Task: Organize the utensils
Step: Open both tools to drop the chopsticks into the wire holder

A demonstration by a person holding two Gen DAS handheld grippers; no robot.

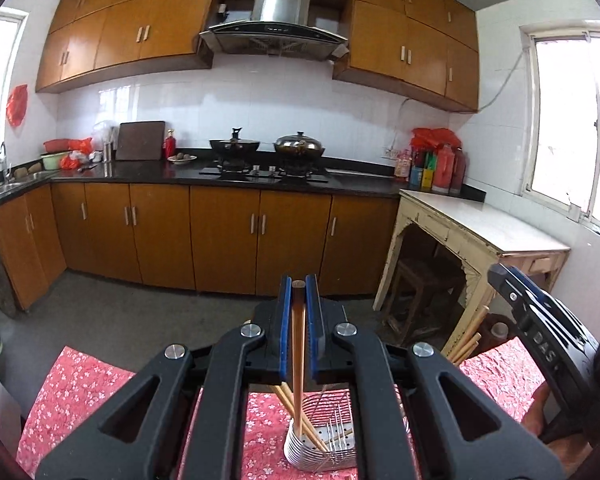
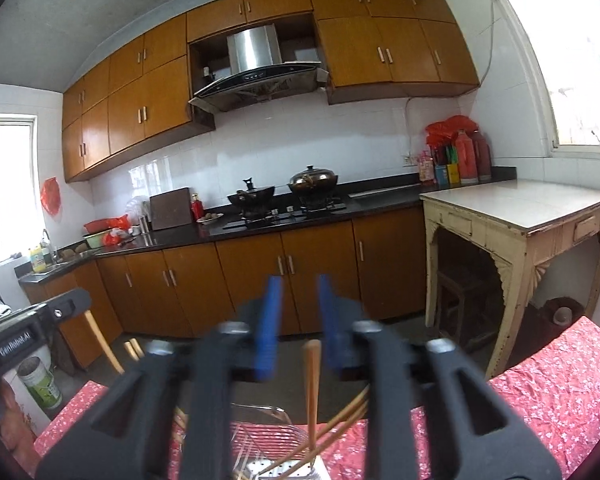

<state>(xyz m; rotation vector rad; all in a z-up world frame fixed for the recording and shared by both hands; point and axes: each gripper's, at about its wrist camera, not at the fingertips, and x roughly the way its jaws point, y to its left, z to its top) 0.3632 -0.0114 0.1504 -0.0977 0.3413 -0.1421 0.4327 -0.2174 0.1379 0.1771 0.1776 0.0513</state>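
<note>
My left gripper (image 1: 299,286) is shut on a brown chopstick (image 1: 298,360) that stands upright, its lower end in a metal wire utensil holder (image 1: 320,446) on the red floral tablecloth (image 1: 80,392). Other chopsticks (image 1: 300,416) lean in the holder. My right gripper (image 2: 299,320) is open and blurred, above the same holder (image 2: 268,444). An upright chopstick (image 2: 312,392) stands just below its blue pads (image 2: 270,324), not gripped. The right gripper also shows in the left wrist view (image 1: 540,320), beside several more chopsticks (image 1: 468,340).
A kitchen lies ahead with orange cabinets (image 1: 224,236), a black counter with two woks (image 1: 268,148) and an old cream side table (image 1: 480,232). A green can (image 2: 40,380) stands at the left below the table's edge.
</note>
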